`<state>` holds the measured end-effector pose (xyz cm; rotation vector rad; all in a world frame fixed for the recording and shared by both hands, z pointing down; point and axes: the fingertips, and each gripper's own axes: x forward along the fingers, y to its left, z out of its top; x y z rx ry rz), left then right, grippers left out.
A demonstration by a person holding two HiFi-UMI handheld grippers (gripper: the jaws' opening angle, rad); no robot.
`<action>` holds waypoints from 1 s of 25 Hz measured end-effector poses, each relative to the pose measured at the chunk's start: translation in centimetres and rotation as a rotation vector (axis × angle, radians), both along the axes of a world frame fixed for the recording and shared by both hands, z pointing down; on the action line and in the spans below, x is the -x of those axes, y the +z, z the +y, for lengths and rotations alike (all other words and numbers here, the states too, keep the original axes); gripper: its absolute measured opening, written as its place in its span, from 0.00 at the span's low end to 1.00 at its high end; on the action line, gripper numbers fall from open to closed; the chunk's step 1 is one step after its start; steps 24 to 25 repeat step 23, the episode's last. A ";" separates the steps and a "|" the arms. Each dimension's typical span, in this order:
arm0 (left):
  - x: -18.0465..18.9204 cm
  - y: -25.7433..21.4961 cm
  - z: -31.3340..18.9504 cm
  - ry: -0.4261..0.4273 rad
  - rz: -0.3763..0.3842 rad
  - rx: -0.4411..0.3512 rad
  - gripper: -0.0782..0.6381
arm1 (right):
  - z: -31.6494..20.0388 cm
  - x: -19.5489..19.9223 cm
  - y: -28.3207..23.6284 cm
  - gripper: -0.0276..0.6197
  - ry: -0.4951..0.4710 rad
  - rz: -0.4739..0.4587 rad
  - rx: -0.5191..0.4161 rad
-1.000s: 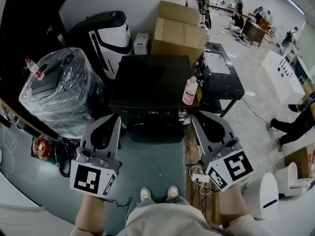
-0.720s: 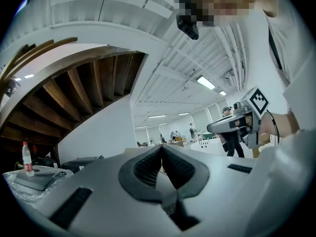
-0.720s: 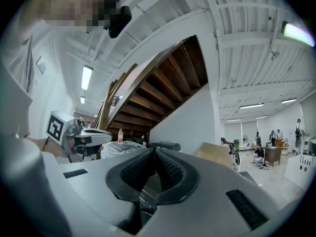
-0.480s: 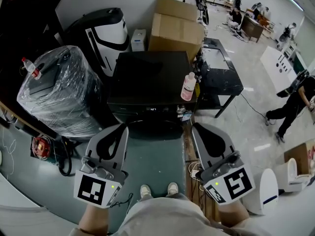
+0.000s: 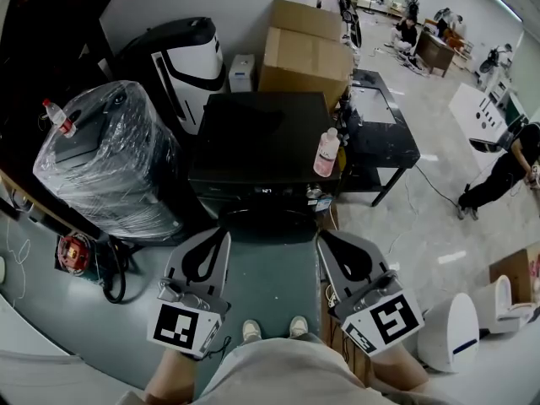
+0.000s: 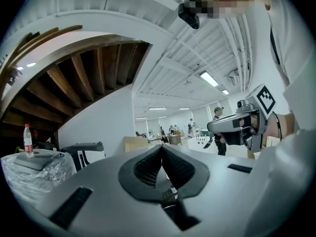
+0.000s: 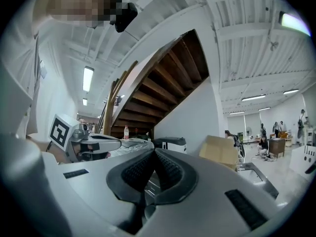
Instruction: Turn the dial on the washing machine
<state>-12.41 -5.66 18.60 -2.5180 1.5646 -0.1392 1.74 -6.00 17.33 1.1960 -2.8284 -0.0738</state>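
Observation:
The black washing machine [image 5: 257, 142] stands ahead of me, its front control strip [image 5: 266, 191] facing me; I cannot make out the dial on it. My left gripper [image 5: 221, 234] hangs level just short of the machine's front left, pads [image 6: 148, 166] pressed together with nothing between them. On the other side my right gripper [image 5: 325, 237] is held the same way near the front right, and its pads [image 7: 168, 169] also meet on nothing. Each gripper shows in the other's view: the right gripper [image 6: 237, 125] and the left gripper [image 7: 94, 144].
A pink bottle [image 5: 326, 154] stands on the machine's right front corner. A plastic-wrapped appliance [image 5: 105, 154] with a bottle [image 5: 57, 118] on it is at left. Cardboard boxes [image 5: 305, 49] sit behind, a black table [image 5: 380, 133] at right. A person [image 5: 506, 171] walks at far right.
Both grippers have sunk and drawn back toward my body, and closer to each other. The person at the far right has walked on.

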 end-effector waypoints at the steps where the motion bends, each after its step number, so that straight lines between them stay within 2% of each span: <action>1: 0.0 0.3 0.1 0.002 -0.003 0.006 0.14 | 0.1 0.1 0.2 0.09 -0.006 -0.001 0.003; 7: 0.5 0.4 0.0 0.012 0.045 0.027 0.14 | 0.2 0.5 0.2 0.09 -0.007 0.024 -0.012; 14: 0.0 0.1 0.4 0.017 0.026 0.034 0.14 | -0.1 0.6 0.2 0.09 0.006 0.015 -0.012; 18: 0.6 0.6 0.5 0.021 -0.022 0.015 0.14 | -0.1 0.9 0.4 0.09 0.007 0.013 -0.011; 25: 1.7 0.3 0.2 0.007 -0.006 0.022 0.14 | 0.1 1.7 0.1 0.09 -0.003 0.022 -0.012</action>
